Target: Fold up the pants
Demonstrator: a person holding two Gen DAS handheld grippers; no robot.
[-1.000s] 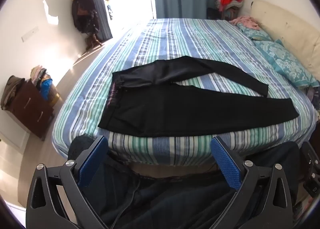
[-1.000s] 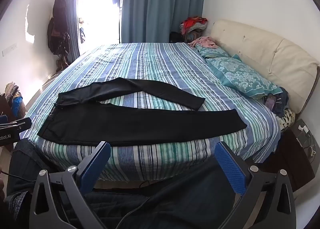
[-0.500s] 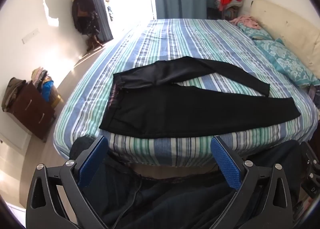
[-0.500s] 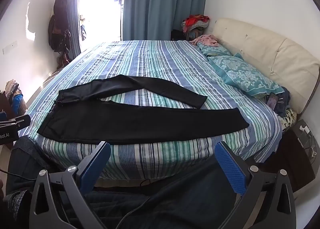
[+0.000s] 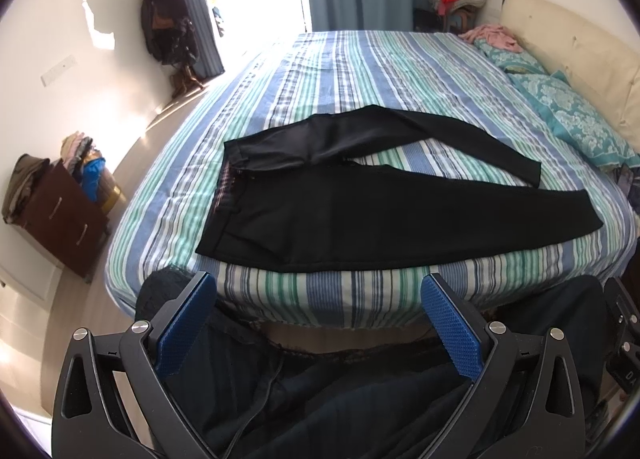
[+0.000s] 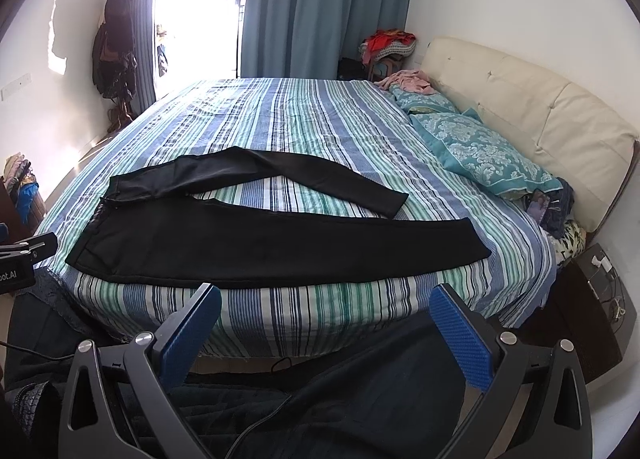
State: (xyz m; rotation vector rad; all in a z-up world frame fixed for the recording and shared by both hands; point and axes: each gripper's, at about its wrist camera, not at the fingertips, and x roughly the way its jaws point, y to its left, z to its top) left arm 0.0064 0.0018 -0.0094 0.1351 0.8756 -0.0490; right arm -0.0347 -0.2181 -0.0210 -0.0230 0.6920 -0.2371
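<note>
Black pants (image 5: 360, 215) (image 6: 248, 239) lie flat on the striped bed (image 5: 360, 71) (image 6: 280, 119), waistband to the left, both legs running right. The far leg bends away from the near one, leaving a gap of sheet between them. My left gripper (image 5: 318, 295) hangs open off the bed's near edge, short of the pants, nothing between its blue pads. My right gripper (image 6: 325, 301) is also open and empty, below the bed's near edge, in front of the near leg. Part of the left gripper's body (image 6: 24, 255) shows at the right view's left edge.
Teal pillows (image 6: 484, 155) and a cream headboard (image 6: 540, 119) bound the bed's right side. A dark nightstand (image 6: 588, 299) stands at the right corner, a brown dresser (image 5: 60, 215) with piled clothes at the left. Dark fabric (image 5: 320, 399) lies below both grippers. Curtains (image 6: 320, 7) and a coat rack (image 5: 168, 23) stand beyond.
Both views have shifted slightly, the bed sitting a little higher in frame. The pants have not moved and both grippers stay open.
</note>
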